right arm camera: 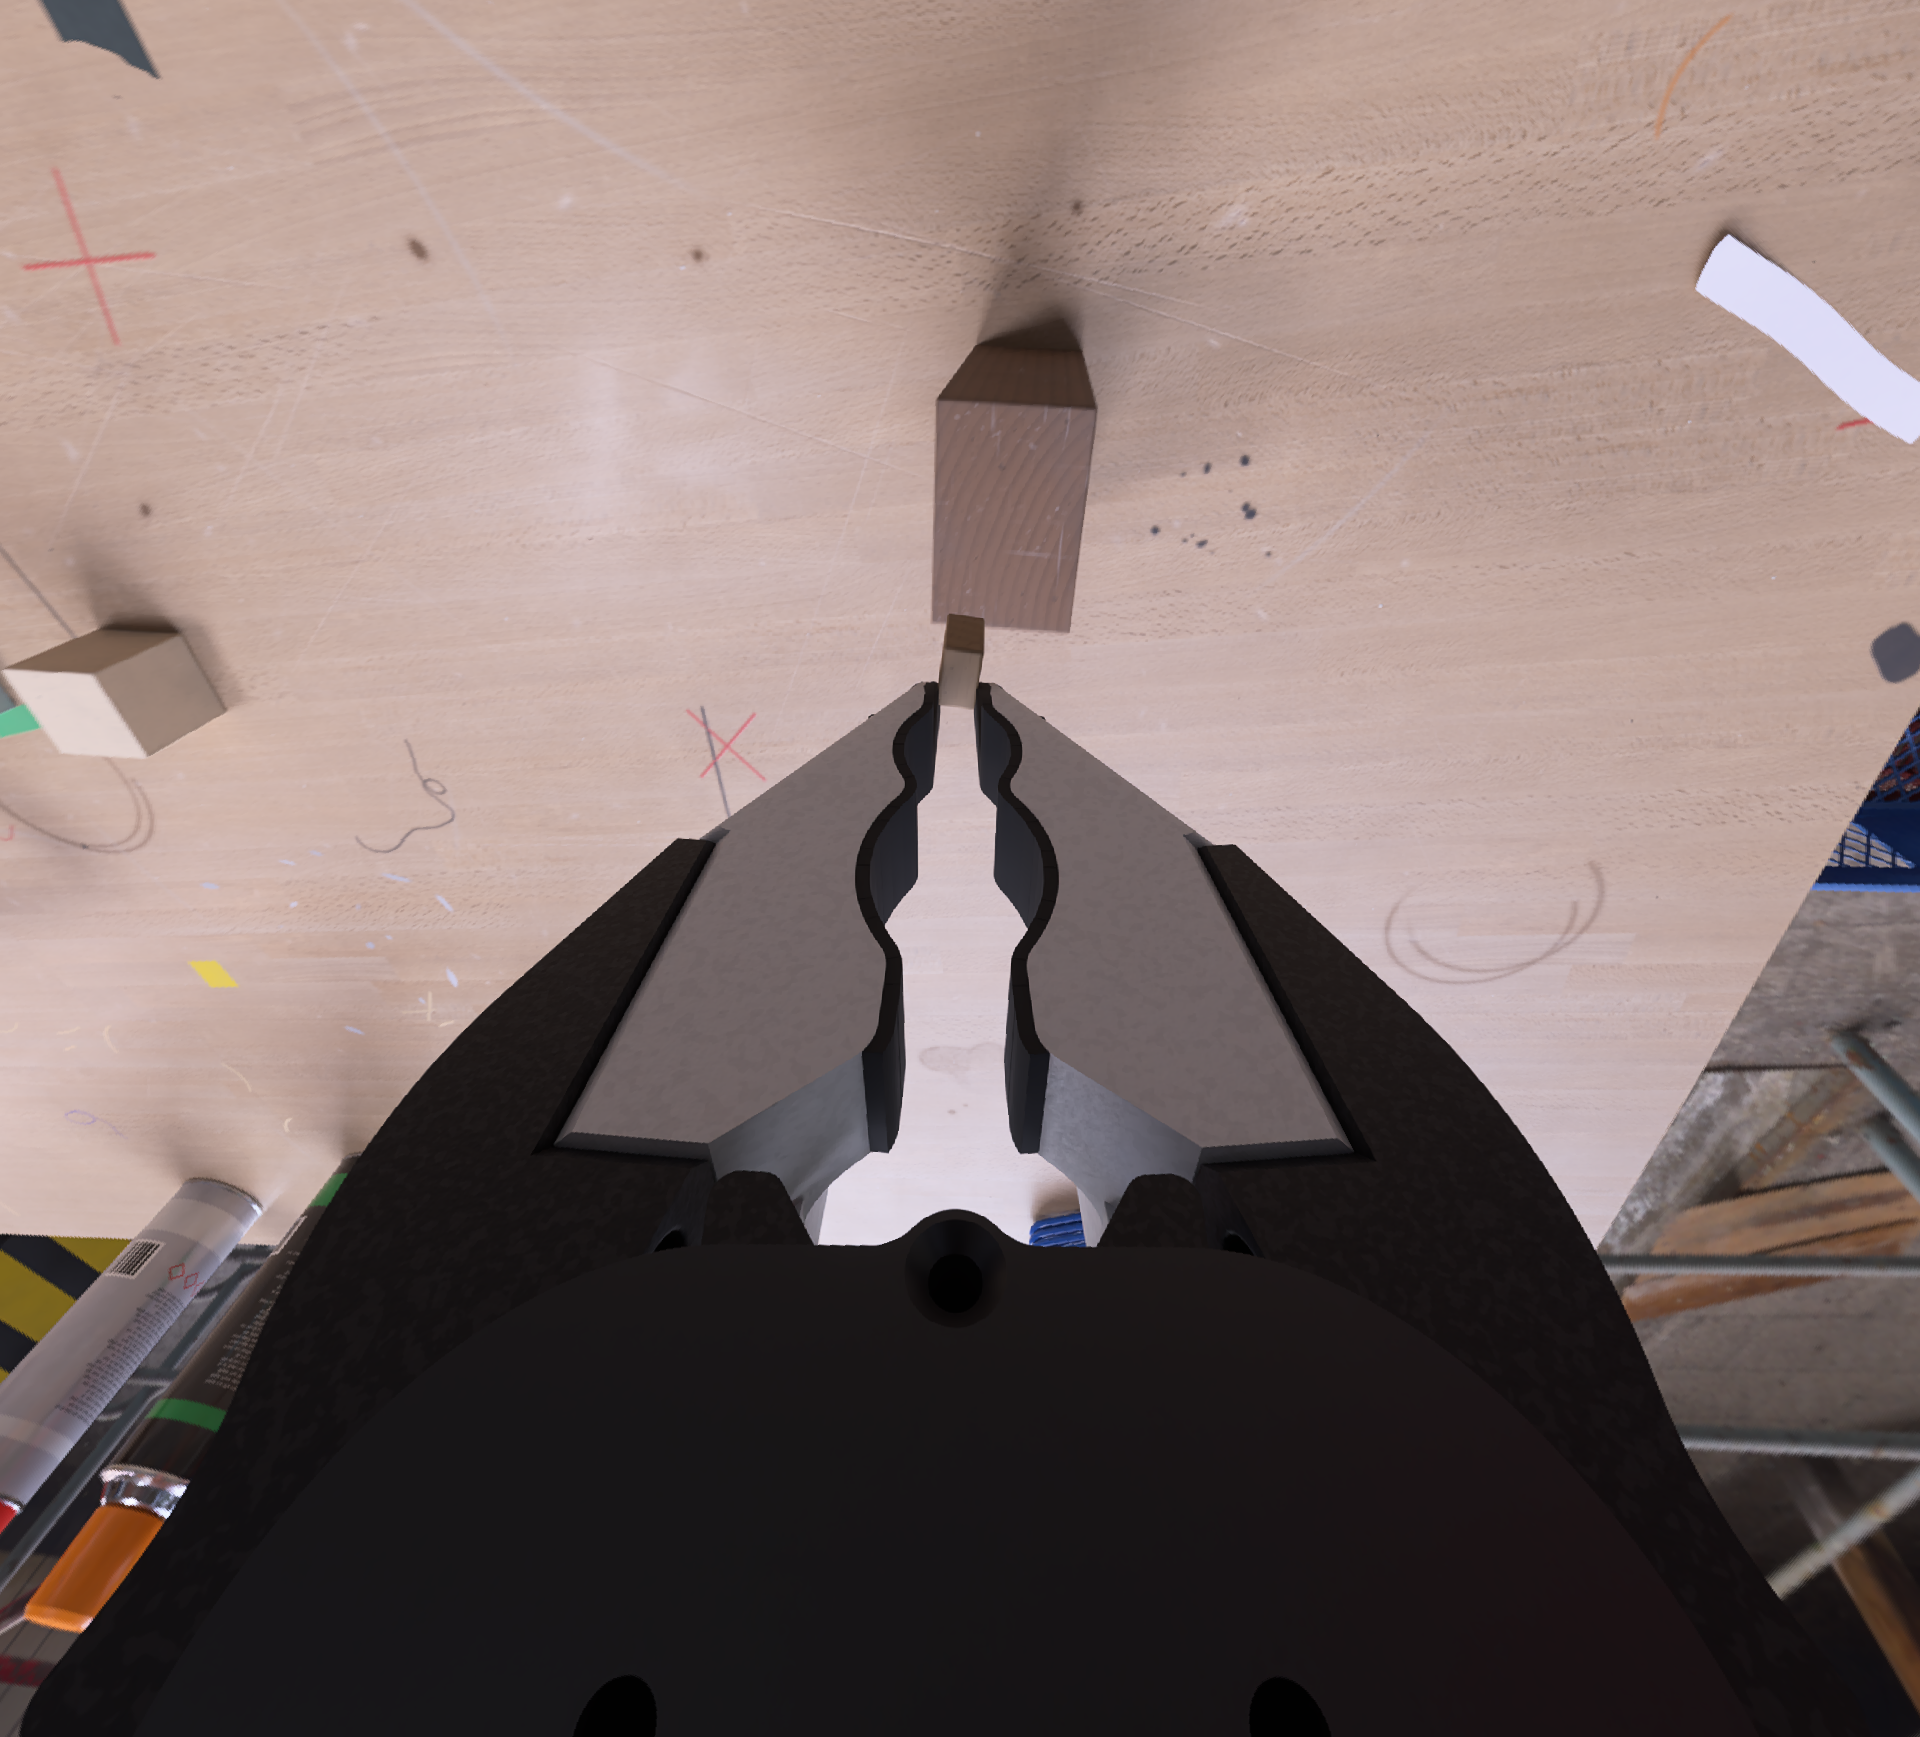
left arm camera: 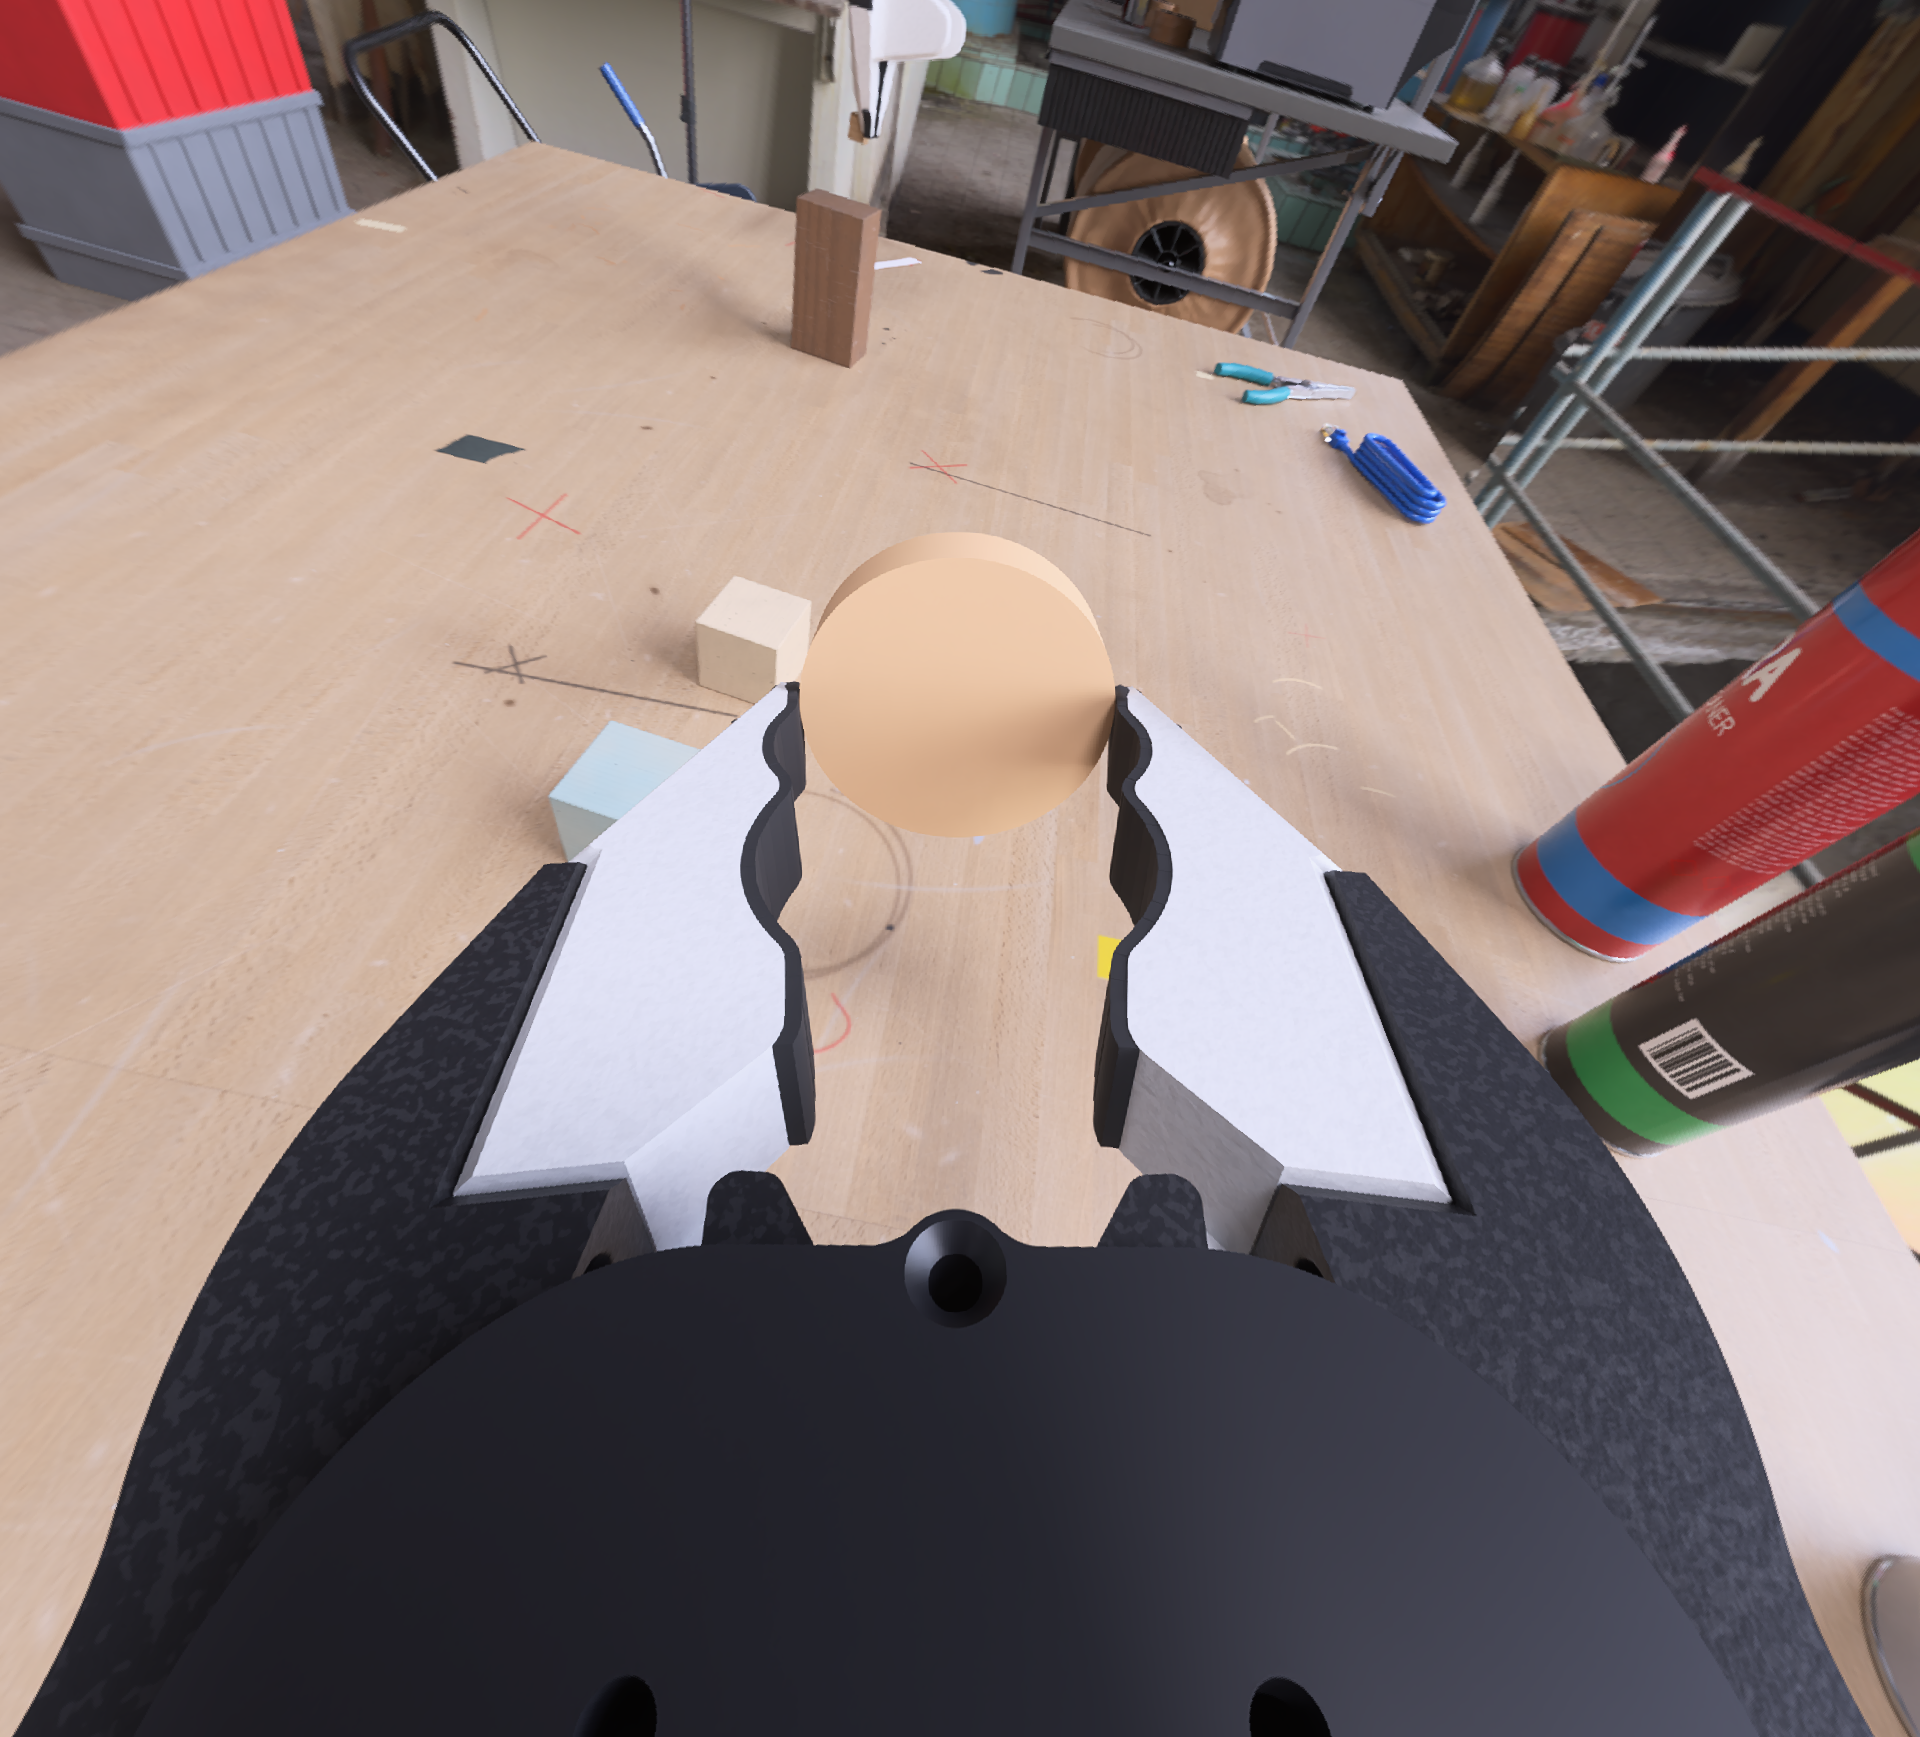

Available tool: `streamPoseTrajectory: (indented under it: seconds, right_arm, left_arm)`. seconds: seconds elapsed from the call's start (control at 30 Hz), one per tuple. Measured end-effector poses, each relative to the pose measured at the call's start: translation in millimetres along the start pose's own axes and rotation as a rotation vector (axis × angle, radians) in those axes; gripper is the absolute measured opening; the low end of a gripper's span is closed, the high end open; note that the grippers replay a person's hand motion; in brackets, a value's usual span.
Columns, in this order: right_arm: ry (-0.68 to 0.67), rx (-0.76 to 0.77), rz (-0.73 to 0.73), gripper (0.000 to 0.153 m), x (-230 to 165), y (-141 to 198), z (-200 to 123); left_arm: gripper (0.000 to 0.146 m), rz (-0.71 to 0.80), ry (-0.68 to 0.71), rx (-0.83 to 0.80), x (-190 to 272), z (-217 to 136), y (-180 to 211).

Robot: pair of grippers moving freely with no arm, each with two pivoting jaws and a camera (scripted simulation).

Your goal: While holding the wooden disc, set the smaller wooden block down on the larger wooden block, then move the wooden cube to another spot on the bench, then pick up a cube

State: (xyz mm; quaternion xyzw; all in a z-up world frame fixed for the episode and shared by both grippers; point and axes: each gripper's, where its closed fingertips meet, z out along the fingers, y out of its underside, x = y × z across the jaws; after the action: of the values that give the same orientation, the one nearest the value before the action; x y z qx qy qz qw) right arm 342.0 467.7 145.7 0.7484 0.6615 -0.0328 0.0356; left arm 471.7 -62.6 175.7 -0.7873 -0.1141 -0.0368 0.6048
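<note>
A: How does the left gripper (left arm camera: pixel 956 700) stand?
B: Its jaws are spread wide and clamp the wooden disc (left arm camera: pixel 956 685) by its rim, above the bench (left arm camera: pixel 312 544). Just left of the disc sits the pale wooden cube (left arm camera: pixel 750 638), with a light blue cube (left arm camera: pixel 608 783) nearer the camera.
A: And the right gripper (right arm camera: pixel 958 695)?
B: Nearly closed, pinching the smaller wooden block (right arm camera: pixel 961 657) at its tips. It hangs just short of the top face of the larger wooden block (right arm camera: pixel 1013 503), which stands upright well beyond the disc. Whether the two blocks touch cannot be told.
</note>
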Motion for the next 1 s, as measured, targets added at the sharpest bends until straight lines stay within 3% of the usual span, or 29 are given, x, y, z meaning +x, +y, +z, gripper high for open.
streamPoseTrajectory:
  seconds: [0.4, 0.53, 0.67, 0.77, 0.87, 1.0]
  right_arm:
    - [-0.033, -0.029, 0.038, 0.008, 11.2, -12.7, 38.6]
    - [-0.036, 0.047, 0.018, 0.042, 13.4, -14.2, 28.7]
    - [0.062, 0.157, -0.056, 0.076, 8.1, -10.5, -17.7]
    - [0.168, 0.333, -0.265, 0.090, -23.7, -13.5, -70.9]
    - [0.242, 0.525, -0.589, 0.094, -89.5, -8.2, -111.1]
    - [0.238, 0.641, -0.993, 0.090, -191.6, 26.9, -107.8]
  left_arm:
    - [0.059, -0.044, 0.044, -0.026, -0.3, 7.8, 8.0]
    - [0.059, -0.038, 0.038, -0.013, 2.9, 2.9, 2.9]
    - [0.059, -0.014, 0.034, 0.015, 11.3, -6.3, -5.8]
    - [0.059, 0.010, 0.027, 0.035, 19.4, -15.5, -12.0]
    - [0.059, 0.035, 0.012, 0.057, 26.4, -26.4, -18.4]
    - [0.059, 0.056, -0.009, 0.085, 34.2, -41.0, -25.4]
